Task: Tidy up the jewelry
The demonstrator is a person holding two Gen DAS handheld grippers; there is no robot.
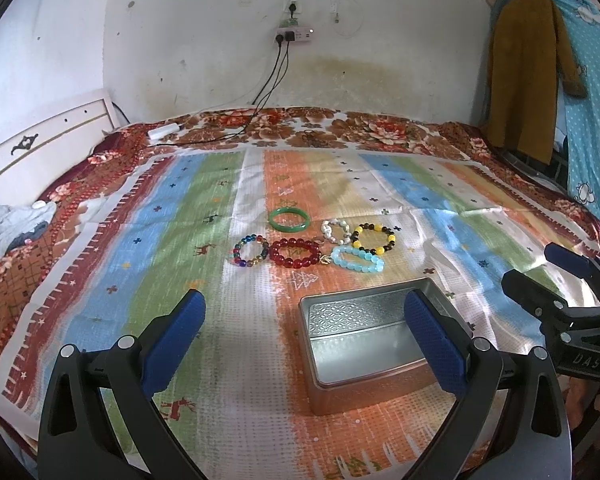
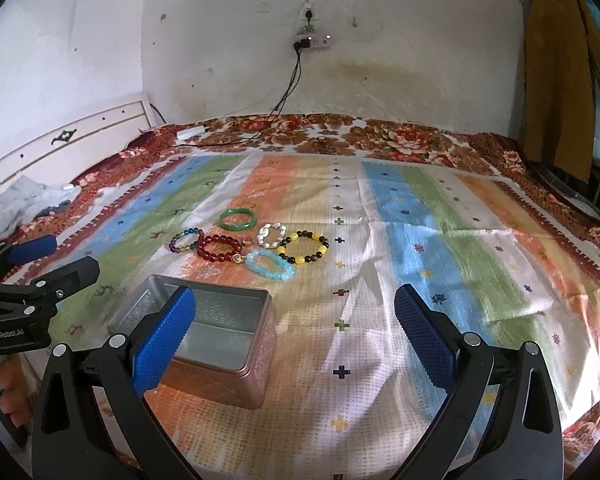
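So far nothing is stowed: the tin (image 1: 364, 344) sits empty, six bracelets (image 1: 296, 253) lie beyond it, both grippers (image 1: 300, 336) (image 2: 296, 332) spread wide, holding nothing.

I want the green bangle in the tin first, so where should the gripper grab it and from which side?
Judging by its pose, come from straight above. The green bangle lies flat on the striped cloth, apart from the beaded bracelets, so put one finger inside the ring and one outside, pinching the near rim. The far side is open cloth too. Both the left gripper and the right gripper are open.
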